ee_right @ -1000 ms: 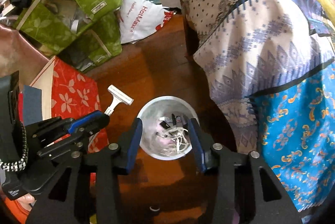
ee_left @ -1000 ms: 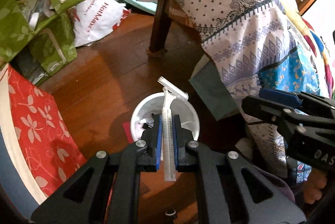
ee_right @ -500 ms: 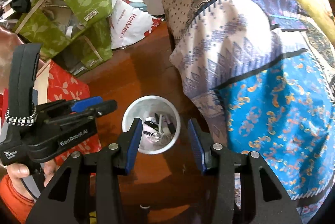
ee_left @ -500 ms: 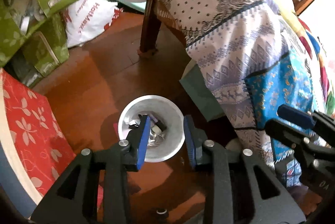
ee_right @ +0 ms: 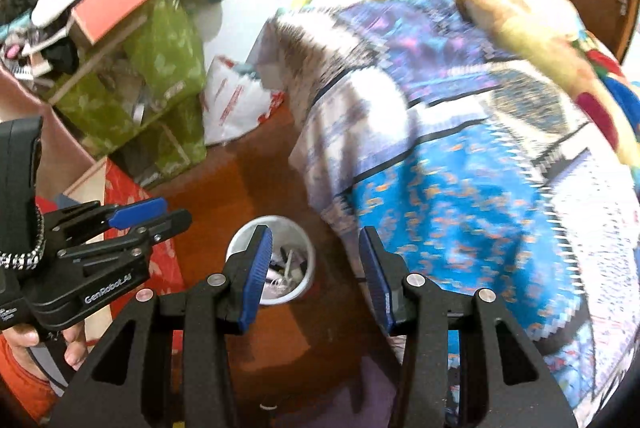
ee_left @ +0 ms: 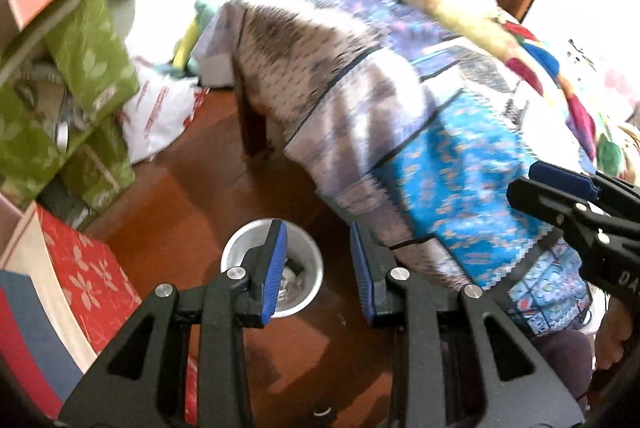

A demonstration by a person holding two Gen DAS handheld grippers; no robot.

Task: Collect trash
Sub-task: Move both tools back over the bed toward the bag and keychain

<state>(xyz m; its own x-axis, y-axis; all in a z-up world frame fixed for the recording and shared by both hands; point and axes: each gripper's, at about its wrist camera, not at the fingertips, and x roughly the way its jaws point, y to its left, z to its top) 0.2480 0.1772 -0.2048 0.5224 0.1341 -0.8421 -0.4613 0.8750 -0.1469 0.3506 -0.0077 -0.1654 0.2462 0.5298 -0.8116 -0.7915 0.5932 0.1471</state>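
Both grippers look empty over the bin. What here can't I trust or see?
- Bin contents: left wrist view, left finger covers half; pieces too small to name.
- Same bin, right wrist view: a jumble, partly behind the right finger.
- Patterned bedspread: motion-blurred in both views.

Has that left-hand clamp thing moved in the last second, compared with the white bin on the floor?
Yes. The left gripper, now open and empty, has pulled up and back: the white bin looks smaller, and more bed shows.
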